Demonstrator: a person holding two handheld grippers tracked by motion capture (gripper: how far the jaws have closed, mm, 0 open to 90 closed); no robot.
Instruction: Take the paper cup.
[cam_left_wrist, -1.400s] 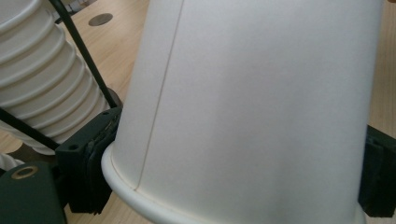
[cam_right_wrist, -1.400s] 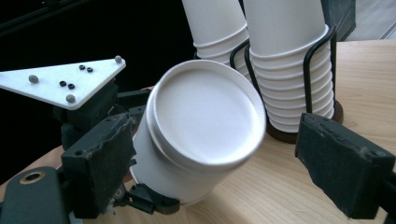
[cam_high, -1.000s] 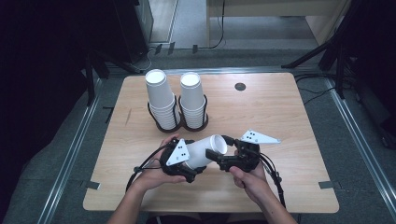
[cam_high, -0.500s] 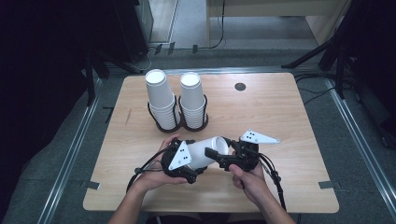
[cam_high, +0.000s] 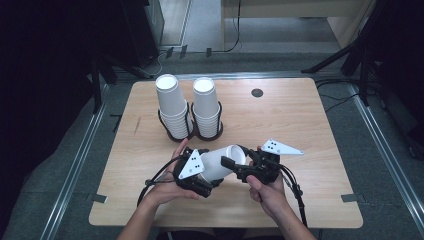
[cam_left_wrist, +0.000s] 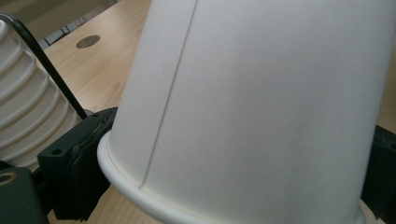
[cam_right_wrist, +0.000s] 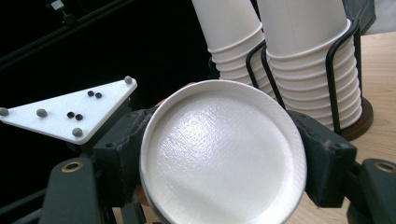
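High view: white paper cup (cam_high: 220, 162) lies sideways above the bench's (cam_high: 310, 125) near edge, left tongs (cam_high: 200, 172) clamping its rim end, right tongs (cam_high: 239, 165), just closing, gripping its base. Risk: squeezing crushes it.

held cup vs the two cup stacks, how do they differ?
The held paper cup lies on its side above the table between the left gripper and right gripper; the two cup stacks stand upright, base up. The held cup is single; the stacks are many nested cups. It is clamped by jaws; the stacks sit in black wire holders. All are white paper cups.
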